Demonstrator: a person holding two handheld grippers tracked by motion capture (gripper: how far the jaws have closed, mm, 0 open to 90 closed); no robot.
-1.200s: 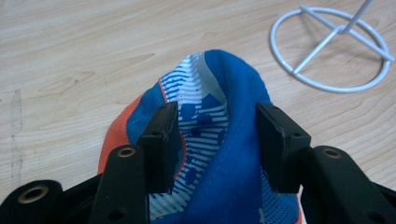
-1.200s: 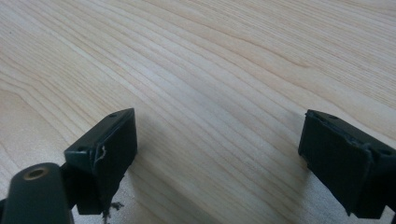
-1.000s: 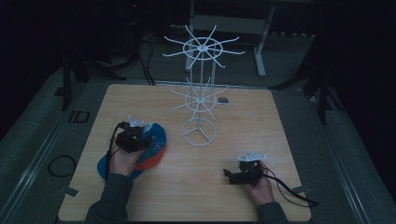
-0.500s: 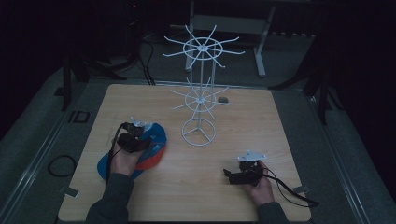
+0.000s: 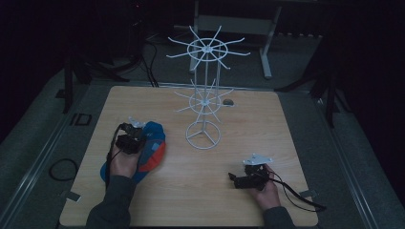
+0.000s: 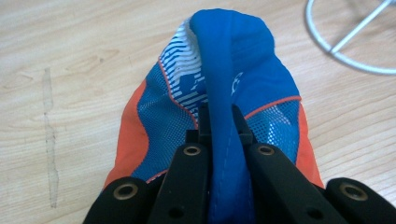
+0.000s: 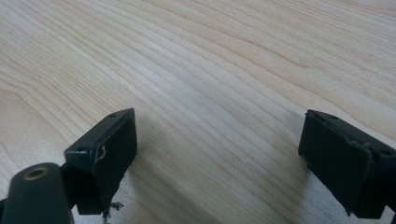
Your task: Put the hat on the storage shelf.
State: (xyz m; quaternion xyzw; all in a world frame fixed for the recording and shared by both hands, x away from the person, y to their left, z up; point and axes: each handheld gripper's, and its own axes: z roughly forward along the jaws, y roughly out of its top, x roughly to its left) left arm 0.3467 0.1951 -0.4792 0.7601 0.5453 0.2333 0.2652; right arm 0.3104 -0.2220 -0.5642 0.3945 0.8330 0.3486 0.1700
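A blue and orange mesh cap [image 5: 154,148] lies on the left part of the wooden table [image 5: 248,124]. My left gripper [image 5: 142,138] sits on top of it. In the left gripper view its jaws have just been closing, and my left gripper [image 6: 219,116] now pinches a raised blue fold of the cap [image 6: 224,60] between its fingertips. My right gripper [image 5: 232,179] rests near the front right of the table, pointing left. In its own view my right gripper [image 7: 217,140] stands wide open over bare wood, with nothing between the pads.
A white wire rack [image 5: 204,102] with two tiers of spokes stands at the table's middle on a ring base [image 5: 204,136]. Part of that ring [image 6: 345,51] lies just beyond the cap. Cables trail from both grippers toward the front edge.
The left hand has shifted slightly on the cap, and the cloth beside the gripper looks more bunched. The right hand has stayed where it was.
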